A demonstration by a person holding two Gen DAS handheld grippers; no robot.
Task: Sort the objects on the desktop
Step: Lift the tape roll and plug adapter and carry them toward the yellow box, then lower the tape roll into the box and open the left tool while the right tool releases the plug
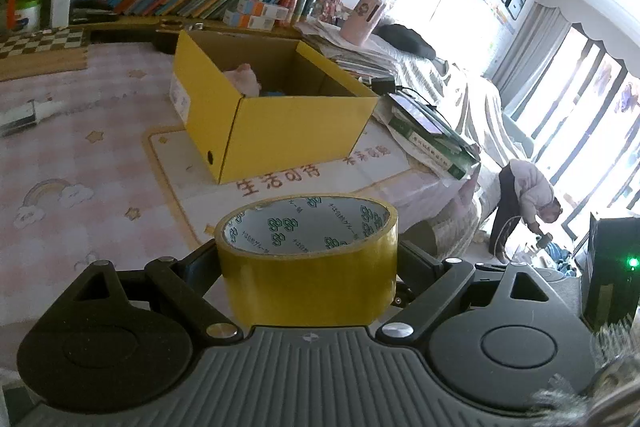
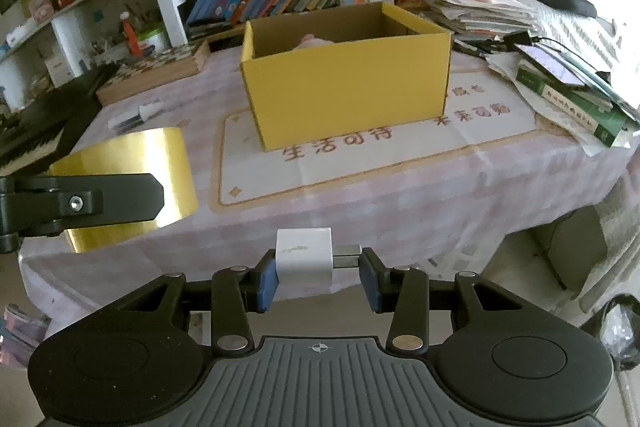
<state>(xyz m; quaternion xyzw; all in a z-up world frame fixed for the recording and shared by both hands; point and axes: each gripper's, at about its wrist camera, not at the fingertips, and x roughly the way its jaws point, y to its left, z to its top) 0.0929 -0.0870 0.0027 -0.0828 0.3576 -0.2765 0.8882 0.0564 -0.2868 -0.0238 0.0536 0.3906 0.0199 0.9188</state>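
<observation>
While both grippers hover short of the yellow box (image 2: 348, 83) at 12 o'clock, left gripper (image 1: 307, 267) clamps the tape roll (image 1: 308, 259) across its width; right gripper (image 2: 318, 267) pinches the white charger (image 2: 304, 254), prongs toward 3 o'clock.

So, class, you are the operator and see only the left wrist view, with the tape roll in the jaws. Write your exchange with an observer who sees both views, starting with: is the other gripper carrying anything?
Observer: Yes. The right gripper is shut on a white charger block.
Operator: How is it held?
Observer: One blue pad presses its white body; the other is at its metal plug end.
Operator: Where is my tape roll relative to it?
Observer: The tape roll hangs to its left, over the table's near edge.
Operator: Is the yellow box open towards that gripper?
Observer: The yellow box is open-topped, straight ahead.
</observation>
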